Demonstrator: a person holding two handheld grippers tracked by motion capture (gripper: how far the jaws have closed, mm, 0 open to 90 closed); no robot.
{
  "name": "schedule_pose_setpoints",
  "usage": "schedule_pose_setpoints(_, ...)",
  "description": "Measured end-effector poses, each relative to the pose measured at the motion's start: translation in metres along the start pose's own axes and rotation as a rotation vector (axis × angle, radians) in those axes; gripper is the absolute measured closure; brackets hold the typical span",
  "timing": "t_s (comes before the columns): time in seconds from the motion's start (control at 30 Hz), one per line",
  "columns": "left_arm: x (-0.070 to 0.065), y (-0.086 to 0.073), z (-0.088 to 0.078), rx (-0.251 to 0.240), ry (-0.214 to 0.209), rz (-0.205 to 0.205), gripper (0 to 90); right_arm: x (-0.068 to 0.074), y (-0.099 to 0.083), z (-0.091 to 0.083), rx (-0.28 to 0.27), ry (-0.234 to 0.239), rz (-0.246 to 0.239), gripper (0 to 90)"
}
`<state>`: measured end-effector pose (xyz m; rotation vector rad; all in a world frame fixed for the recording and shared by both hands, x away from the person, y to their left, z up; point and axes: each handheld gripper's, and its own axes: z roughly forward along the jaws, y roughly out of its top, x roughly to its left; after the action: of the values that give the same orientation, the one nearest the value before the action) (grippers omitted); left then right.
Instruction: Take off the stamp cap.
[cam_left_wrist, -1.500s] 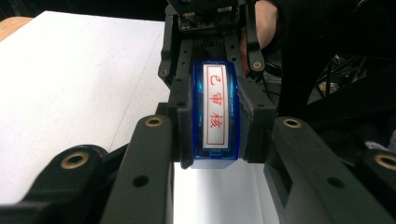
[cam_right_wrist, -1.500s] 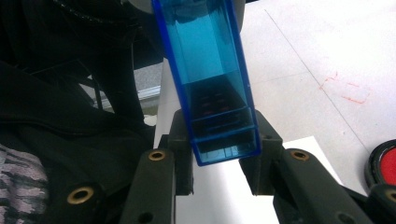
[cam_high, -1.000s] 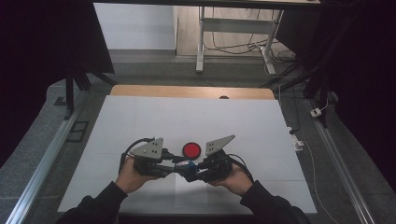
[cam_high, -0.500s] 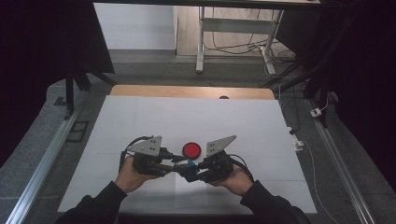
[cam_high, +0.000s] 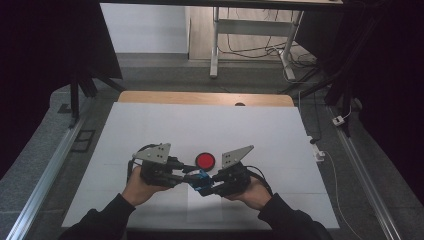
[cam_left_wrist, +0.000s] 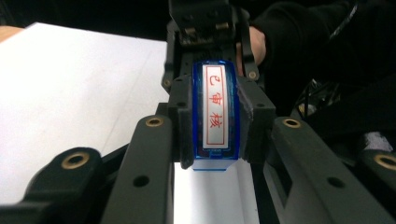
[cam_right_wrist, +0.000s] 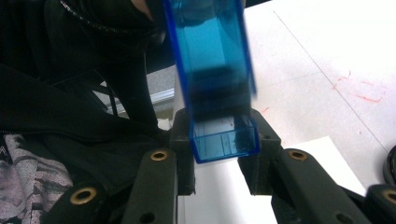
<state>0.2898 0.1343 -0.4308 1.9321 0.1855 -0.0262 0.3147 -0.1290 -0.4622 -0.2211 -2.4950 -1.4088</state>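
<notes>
Item 1: blue stamp (cam_high: 200, 178), translucent plastic, bearing a white label with red characters on one end, as seen in the left gripper view (cam_left_wrist: 215, 112). It is held above the white tabletop (cam_high: 150, 130), near the person's edge, and gripped from both sides at once.

Item 2: left gripper (cam_high: 186, 172), closed on the blue stamp; in its own view the stamp is seen clamped between the two black jaws, label end facing the camera.

Item 3: right gripper (cam_high: 206, 187), likewise closed on the blue stamp; in the right gripper view the stamp's clear blue body (cam_right_wrist: 219, 93) is seen pinched between the jaws and tilted away.

Item 4: red round pad (cam_high: 205, 160), laid flat on the tabletop just beyond the blue stamp, apart from both grippers.

Item 5: white paper sheet (cam_high: 205, 210), laid on the tabletop directly below the blue stamp.
</notes>
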Motion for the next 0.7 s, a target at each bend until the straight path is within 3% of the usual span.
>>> schedule_pose_setpoints(0.23, 0.002, -0.001, -0.002, 0.023, 0.040, -0.020, 70.7, 0.000, -0.001, 0.000, 0.021, -0.046, 0.015, 69.3)
schedule_pose_setpoints(0.57, 0.002, -0.001, 0.001, 0.082, 0.114, -0.055, 70.6, 0.007, -0.004, -0.003, 0.057, -0.180, -0.044, 69.0)
schedule_pose_setpoints(0.7, 0.003, -0.003, 0.001, 0.093, 0.136, -0.067, 70.5, 0.010, -0.004, -0.005, 0.055, -0.208, -0.042, 69.0)
